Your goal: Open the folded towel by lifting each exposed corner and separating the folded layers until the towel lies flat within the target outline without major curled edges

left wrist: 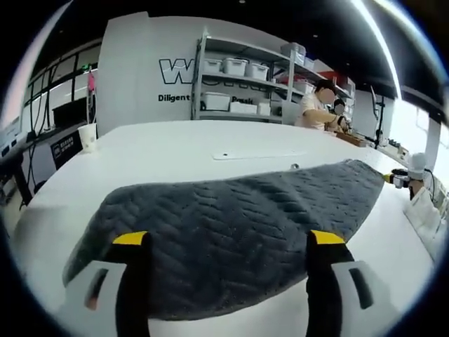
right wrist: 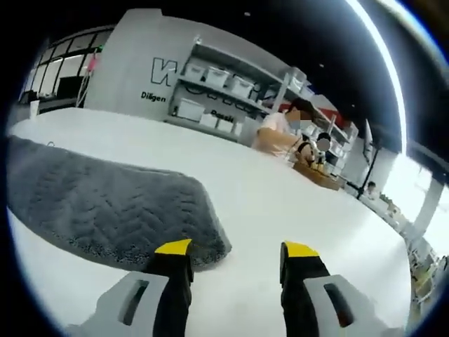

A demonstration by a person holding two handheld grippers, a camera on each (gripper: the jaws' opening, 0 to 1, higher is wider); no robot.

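Note:
A dark grey quilted towel (left wrist: 231,225) lies folded on the white table (left wrist: 175,147), stretching from near left to far right. My left gripper (left wrist: 229,239) is open wide, its yellow-tipped jaws over the towel's near long edge, with nothing between them. In the right gripper view the towel (right wrist: 105,203) fills the left side, with a rounded corner (right wrist: 210,246) close to me. My right gripper (right wrist: 237,248) is open; its left jaw sits at that corner and its right jaw over bare table. In the left gripper view the right gripper (left wrist: 397,180) shows small, beyond the towel's far end.
A paper cup (left wrist: 87,135) stands at the table's far left edge. Shelves with white bins (left wrist: 242,77) line the back wall. People (left wrist: 319,105) work at another bench (right wrist: 316,172) behind. A sleeve (left wrist: 424,210) is at the right.

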